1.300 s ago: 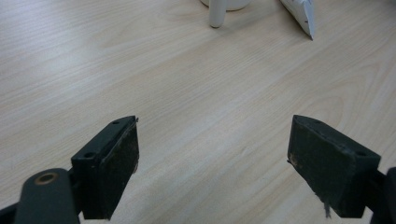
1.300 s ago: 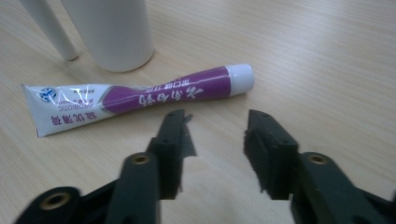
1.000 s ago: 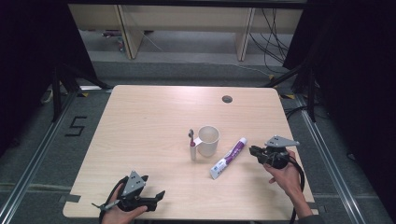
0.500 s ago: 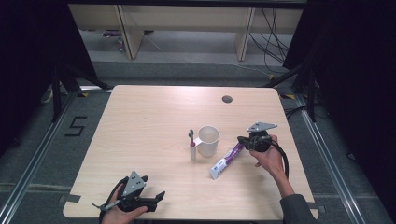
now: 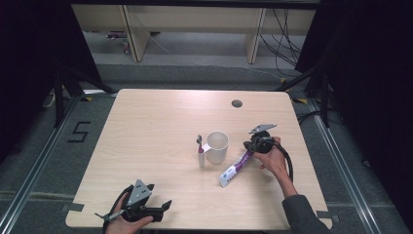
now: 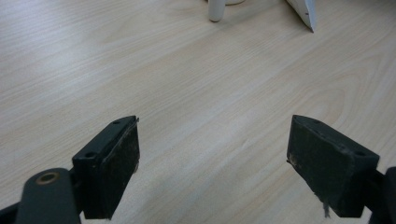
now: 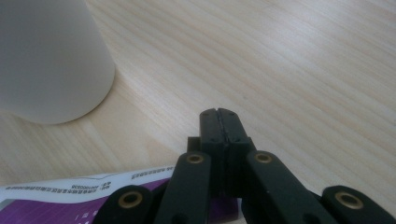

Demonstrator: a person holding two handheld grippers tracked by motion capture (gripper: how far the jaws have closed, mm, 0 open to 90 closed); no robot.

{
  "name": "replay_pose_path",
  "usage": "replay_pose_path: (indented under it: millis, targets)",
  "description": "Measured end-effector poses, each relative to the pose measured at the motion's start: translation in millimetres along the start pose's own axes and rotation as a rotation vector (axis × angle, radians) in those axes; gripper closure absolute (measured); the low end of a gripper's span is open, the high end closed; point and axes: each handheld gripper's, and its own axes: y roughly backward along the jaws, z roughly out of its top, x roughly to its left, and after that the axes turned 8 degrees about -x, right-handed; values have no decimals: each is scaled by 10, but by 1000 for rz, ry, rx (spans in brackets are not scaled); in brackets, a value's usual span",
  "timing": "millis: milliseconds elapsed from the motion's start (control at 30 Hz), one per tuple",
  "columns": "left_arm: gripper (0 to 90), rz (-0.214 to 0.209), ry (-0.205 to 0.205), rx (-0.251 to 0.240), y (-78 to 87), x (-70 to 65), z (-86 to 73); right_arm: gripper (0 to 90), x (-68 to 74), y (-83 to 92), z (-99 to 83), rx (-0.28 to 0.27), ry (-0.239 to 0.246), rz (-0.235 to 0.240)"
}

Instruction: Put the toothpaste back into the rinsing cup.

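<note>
A white cup (image 5: 217, 145) stands near the middle of the wooden table (image 5: 160, 122). A toothbrush (image 5: 200, 153) stands upright just left of it. A white and purple toothpaste tube (image 5: 234, 169) lies slanted to the cup's right. My right gripper (image 5: 248, 145) hovers over the tube's upper end, close to the cup, pointing left. In the right gripper view its jaws (image 7: 218, 114) are pressed together with nothing between them, the cup (image 7: 46, 60) ahead on the left and the tube (image 7: 70, 200) beneath. My left gripper (image 5: 158, 196) rests at the near left edge, open (image 6: 212, 140) over bare wood.
A small round cable hole (image 5: 236, 103) sits in the table's far right part. Dark floor and black frame legs surround the table. In the left gripper view the toothbrush base (image 6: 215, 9) and the tube's corner (image 6: 303, 11) lie far ahead.
The right hand carried its gripper leftward and slightly down, from the table's right side to the tube's upper end beside the cup. The left gripper stayed put.
</note>
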Motion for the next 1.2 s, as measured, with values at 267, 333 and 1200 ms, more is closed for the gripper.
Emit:
replay_pose_path:
  millis: [267, 333, 1200]
  targets:
    - [171, 1, -18, 18, 23, 4, 1, 900, 16, 128, -134, 1, -31, 15]
    - [171, 3, -17, 19, 23, 3, 0, 900, 43, 213, -195, 3, -47, 24]
    - [178, 1, 4, 3, 6, -37, -2, 899, 305, 768, -621, 67, -37, 77]
